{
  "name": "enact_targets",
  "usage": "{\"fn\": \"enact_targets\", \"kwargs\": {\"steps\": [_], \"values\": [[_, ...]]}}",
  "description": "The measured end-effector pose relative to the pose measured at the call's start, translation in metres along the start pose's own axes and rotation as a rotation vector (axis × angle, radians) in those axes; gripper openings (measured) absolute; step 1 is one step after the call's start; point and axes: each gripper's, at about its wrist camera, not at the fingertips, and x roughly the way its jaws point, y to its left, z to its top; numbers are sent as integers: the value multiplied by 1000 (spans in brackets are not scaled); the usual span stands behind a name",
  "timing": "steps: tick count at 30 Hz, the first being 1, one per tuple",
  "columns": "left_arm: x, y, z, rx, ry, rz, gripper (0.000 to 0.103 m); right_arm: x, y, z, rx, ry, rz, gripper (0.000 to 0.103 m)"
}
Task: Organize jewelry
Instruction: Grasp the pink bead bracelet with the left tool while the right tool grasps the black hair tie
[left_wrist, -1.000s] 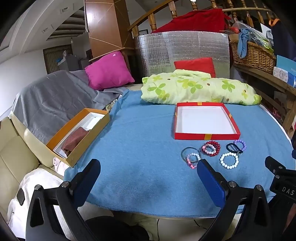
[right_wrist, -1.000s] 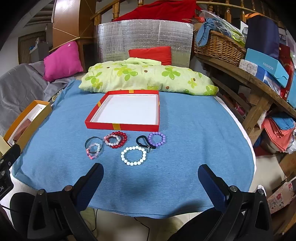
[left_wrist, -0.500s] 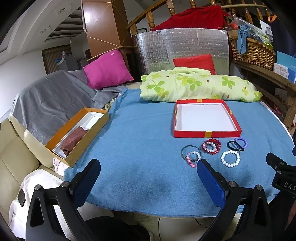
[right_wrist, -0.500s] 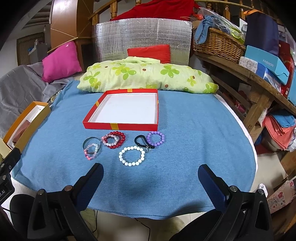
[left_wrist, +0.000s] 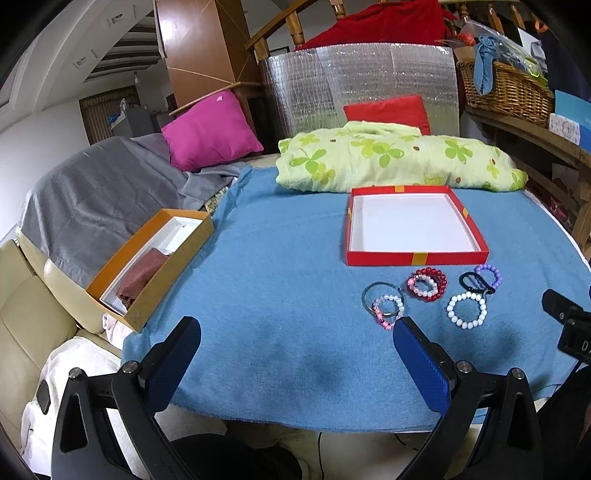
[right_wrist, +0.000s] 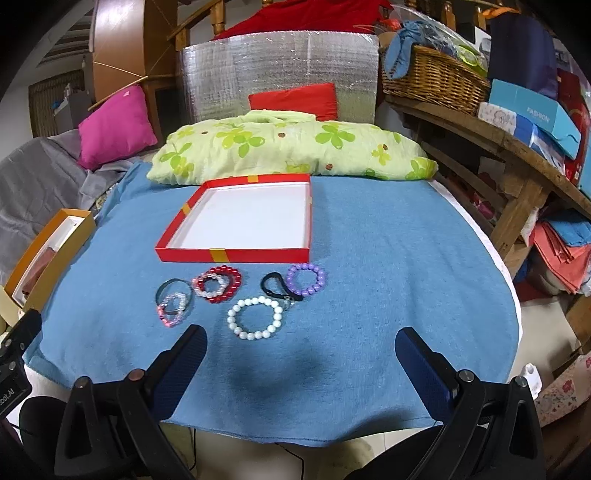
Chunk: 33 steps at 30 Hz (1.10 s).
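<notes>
Several bracelets lie on the blue cloth (right_wrist: 388, 280) in front of a shallow red box (right_wrist: 236, 254) with a white floor and nothing in it. They are a white bead bracelet (right_wrist: 255, 317), a red one (right_wrist: 218, 283), a purple one (right_wrist: 306, 279), a pink one (right_wrist: 171, 309) on a dark band, and a black loop (right_wrist: 275, 286). The left wrist view shows the same red box (left_wrist: 415, 256) and white bracelet (left_wrist: 466, 310). My left gripper (left_wrist: 295, 332) is open above the cloth's near edge, left of the bracelets. My right gripper (right_wrist: 301, 341) is open just short of the white bracelet.
An orange box (left_wrist: 147, 258) holding a brown cloth sits at the cloth's left edge. A green floral bundle (right_wrist: 288, 151) lies behind the red box. A wooden shelf (right_wrist: 517, 147) with a wicker basket and boxes stands on the right. A grey-covered sofa is on the left.
Both grippers have moved forward a little toward the bracelets and the red box, which now look larger. Both stay open. Nothing on the cloth has moved.
</notes>
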Motion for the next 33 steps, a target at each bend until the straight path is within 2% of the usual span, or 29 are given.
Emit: {"fn": "enact_targets", "kwargs": {"steps": [2,6,10,16,18,21,29,30,33], "values": [[5,-2,-1,-3,9,-21,103,6,-6,0,19,7,4,103],[25,-7,-2,-6,48,-121,103,17,-20,1,21,7,-18,103],[64,-10,-5,-10,114,-198,103,45,-32,5,20,46,18,100],[110,-12,-7,-46,206,-288,103,98,-41,15,44,137,123,75],[121,-14,-6,-45,208,-303,103,114,-40,19,63,149,201,65],[130,-17,-3,-23,201,-325,103,135,-30,24,59,193,262,59],[164,-31,3,-13,277,-382,100,180,-14,24,26,301,287,32],[166,-33,3,-10,280,-393,100,183,-12,25,25,300,288,24],[171,-42,-2,4,294,-414,98,188,-8,26,4,302,270,9]]}}
